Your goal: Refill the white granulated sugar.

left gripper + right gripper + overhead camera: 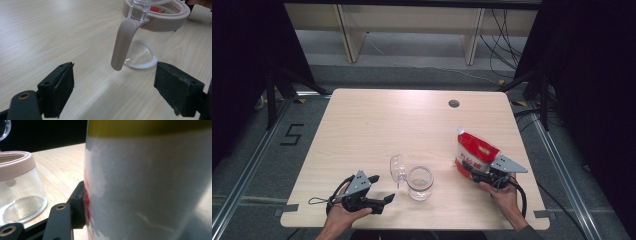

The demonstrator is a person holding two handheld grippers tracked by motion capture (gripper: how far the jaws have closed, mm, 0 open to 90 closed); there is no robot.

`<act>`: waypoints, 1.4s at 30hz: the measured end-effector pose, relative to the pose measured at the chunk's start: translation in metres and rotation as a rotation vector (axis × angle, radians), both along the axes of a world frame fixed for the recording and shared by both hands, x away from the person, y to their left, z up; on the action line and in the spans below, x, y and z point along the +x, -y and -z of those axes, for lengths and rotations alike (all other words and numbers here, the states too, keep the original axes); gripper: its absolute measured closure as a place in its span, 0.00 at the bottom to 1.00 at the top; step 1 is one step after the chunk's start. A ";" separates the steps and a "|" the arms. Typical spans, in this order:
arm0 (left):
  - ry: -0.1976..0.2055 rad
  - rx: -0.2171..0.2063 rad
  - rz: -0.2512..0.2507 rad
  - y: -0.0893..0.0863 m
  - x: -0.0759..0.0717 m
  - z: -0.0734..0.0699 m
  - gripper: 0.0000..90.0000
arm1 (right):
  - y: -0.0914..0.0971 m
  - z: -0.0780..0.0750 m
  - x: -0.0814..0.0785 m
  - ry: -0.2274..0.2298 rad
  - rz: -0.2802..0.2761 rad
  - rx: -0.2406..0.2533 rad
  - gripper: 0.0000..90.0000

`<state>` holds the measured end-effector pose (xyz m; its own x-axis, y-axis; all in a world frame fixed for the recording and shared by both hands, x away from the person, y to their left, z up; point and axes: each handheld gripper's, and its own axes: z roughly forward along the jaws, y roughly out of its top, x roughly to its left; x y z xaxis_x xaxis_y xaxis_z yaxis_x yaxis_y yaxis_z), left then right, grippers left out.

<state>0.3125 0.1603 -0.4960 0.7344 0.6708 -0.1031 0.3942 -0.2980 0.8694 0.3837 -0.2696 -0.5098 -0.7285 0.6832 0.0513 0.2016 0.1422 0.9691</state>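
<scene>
A clear glass jar (419,182) with a beige rim stands near the table's front middle, its hinged lid (398,167) swung open to the left. In the left gripper view the jar (150,25) and its beige clasp (123,42) sit just ahead of my left gripper (113,92), which is open with nothing between its pads. My left gripper (382,188) lies left of the jar. A red and white pouch (474,155) stands upright at the right, and my right gripper (474,172) is shut on its lower part. Up close, one finger (78,205) presses the pouch (150,182); the other is hidden.
The wooden table (412,120) has a round cable hole (454,103) near its far edge. The jar (20,185) stands a short way left of the pouch. Black curtains flank the table, and cables run along the floor at the right.
</scene>
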 end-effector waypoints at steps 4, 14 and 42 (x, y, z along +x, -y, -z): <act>-0.001 -0.005 -0.003 0.000 0.000 0.000 0.18 | 0.003 -0.001 0.000 0.032 0.006 -0.045 0.50; 0.014 0.003 0.008 -0.001 0.000 -0.001 0.18 | 0.001 -0.002 -0.004 0.051 0.004 -0.020 0.51; 0.004 -0.006 -0.003 -0.002 -0.001 -0.002 0.18 | -0.016 -0.028 -0.026 0.215 -0.084 -0.156 0.52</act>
